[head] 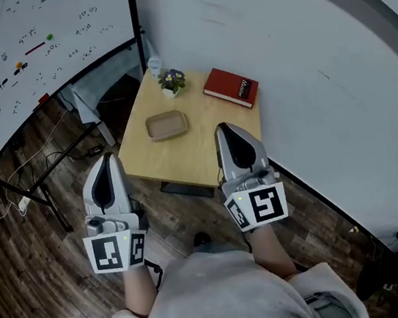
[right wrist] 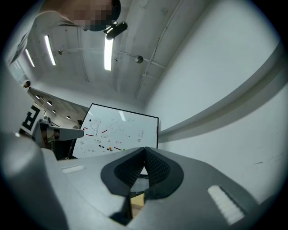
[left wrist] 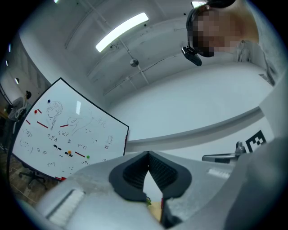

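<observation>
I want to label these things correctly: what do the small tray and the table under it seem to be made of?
The tray looks like moulded paper pulp or cardboard: dull tan, rounded rim, no shine, though matte plastic is possible. The table seems light wood or wood-look laminate: pale yellow, smooth, no grain visible.

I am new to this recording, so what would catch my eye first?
The left gripper and right gripper hang, jaws shut and empty, near a small wooden table. On it are a red book, a tan tray and a flower pot; a whiteboard stands at left.
</observation>
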Action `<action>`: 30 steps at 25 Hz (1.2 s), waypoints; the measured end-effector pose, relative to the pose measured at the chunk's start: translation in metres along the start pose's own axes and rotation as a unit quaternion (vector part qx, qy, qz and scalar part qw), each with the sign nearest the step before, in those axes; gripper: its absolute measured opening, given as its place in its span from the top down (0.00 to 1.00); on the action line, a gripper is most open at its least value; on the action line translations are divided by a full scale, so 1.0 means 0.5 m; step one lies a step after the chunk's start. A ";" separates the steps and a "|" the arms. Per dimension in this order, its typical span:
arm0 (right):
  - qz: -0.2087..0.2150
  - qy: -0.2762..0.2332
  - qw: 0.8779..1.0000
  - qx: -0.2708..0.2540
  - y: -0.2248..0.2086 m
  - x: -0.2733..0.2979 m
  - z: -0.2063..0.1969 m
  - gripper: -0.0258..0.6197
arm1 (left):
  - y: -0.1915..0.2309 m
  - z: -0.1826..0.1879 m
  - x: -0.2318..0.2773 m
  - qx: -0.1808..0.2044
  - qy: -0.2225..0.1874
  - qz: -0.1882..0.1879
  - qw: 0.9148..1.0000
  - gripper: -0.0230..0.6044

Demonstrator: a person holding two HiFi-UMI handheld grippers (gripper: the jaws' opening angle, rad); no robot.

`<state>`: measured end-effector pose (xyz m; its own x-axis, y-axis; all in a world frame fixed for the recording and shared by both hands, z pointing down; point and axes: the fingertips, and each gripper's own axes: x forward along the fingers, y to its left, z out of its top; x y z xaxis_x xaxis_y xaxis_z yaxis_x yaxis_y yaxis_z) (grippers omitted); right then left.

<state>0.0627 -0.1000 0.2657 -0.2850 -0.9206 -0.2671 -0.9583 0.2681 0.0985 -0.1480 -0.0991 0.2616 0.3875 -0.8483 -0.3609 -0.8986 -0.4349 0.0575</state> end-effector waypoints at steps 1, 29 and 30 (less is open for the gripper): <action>0.002 0.000 1.000 0.001 -0.007 0.009 -0.003 0.96 | 0.000 -0.003 0.010 0.001 -0.001 0.001 1.000 0.96; 0.036 0.013 0.999 0.035 -0.112 0.131 -0.096 0.96 | -0.009 -0.092 0.147 0.018 0.027 0.027 0.999 0.96; 0.034 0.014 0.999 0.035 -0.116 0.136 -0.099 0.96 | -0.008 -0.095 0.153 0.018 0.027 0.026 0.999 0.96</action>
<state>0.0998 -0.1923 0.2891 -0.3504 -0.9064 -0.2359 -0.9358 0.3492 0.0486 -0.1047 -0.1766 0.2779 0.3501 -0.8846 -0.3081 -0.9241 -0.3799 0.0407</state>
